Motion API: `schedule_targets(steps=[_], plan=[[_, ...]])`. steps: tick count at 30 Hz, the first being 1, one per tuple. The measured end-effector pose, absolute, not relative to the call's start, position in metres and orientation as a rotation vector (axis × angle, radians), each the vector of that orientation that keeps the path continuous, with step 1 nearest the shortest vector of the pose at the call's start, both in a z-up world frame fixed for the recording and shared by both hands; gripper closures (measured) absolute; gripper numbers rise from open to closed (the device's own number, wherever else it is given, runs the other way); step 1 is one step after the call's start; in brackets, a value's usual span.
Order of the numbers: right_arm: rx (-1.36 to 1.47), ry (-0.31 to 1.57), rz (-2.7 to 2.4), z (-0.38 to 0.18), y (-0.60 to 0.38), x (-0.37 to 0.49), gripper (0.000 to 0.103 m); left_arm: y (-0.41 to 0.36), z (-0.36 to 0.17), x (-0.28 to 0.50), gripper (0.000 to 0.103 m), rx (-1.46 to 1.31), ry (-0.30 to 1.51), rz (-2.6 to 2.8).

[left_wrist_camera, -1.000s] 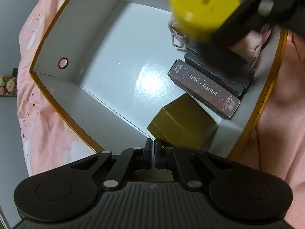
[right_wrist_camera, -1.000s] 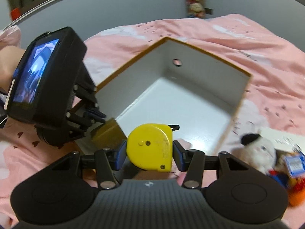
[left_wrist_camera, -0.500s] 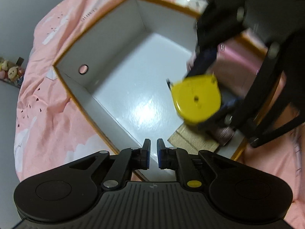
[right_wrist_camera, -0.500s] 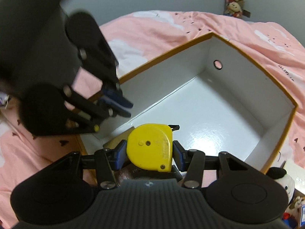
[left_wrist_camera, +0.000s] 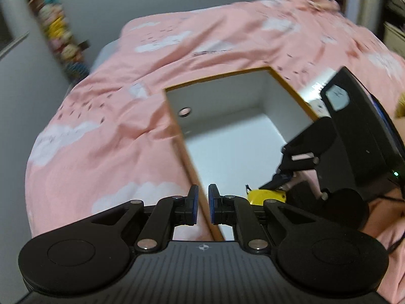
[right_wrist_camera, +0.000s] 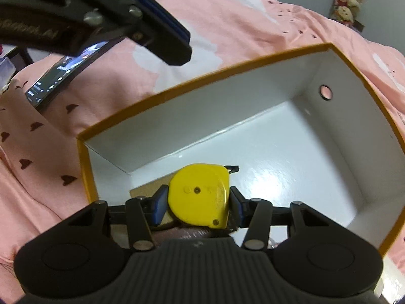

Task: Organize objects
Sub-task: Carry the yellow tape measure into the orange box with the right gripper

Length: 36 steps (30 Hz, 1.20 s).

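Yellow tape measure (right_wrist_camera: 200, 196) clamped flat between right gripper (right_wrist_camera: 198, 202) pads, low inside the white box (right_wrist_camera: 278, 157) near its corner, so it can drop beside items already packed. Left gripper (left_wrist_camera: 201, 207) empty, jaws slightly apart, above the box rim, clear of the drop.

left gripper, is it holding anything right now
No, the left gripper holds nothing: only a narrow gap shows between its fingers, with the box rim behind it.
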State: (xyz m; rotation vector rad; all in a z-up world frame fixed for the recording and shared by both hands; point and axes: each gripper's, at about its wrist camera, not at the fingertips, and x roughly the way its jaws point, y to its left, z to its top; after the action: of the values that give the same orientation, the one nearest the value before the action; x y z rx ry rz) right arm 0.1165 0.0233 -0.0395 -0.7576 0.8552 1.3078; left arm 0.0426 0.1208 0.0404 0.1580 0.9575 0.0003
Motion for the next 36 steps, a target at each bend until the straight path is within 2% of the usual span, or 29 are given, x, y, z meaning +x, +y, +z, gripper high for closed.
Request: schedule_targets(steps=[15,24,31,36], plan=[[-0.752,0.905,1.384,-0.046,0.063,0.12,0.051,0.162,0.014,0.028,0.089,-0.043,0.986,0.094],[-0.588,1.013,1.382,-0.049,0.06,0.141,0.051,0.166,0.008,0.026,0.089,-0.069,0.989,0.11],[-0.603,1.058,1.392,-0.039,0.062,0.14,0.051,0.165,0.008,0.026,0.086,-0.079,0.99,0.109],[-0.77,1.04,1.449,-0.036,0.074,0.124,0.051,0.163,0.01,0.025,0.086,-0.08,0.983,0.112]])
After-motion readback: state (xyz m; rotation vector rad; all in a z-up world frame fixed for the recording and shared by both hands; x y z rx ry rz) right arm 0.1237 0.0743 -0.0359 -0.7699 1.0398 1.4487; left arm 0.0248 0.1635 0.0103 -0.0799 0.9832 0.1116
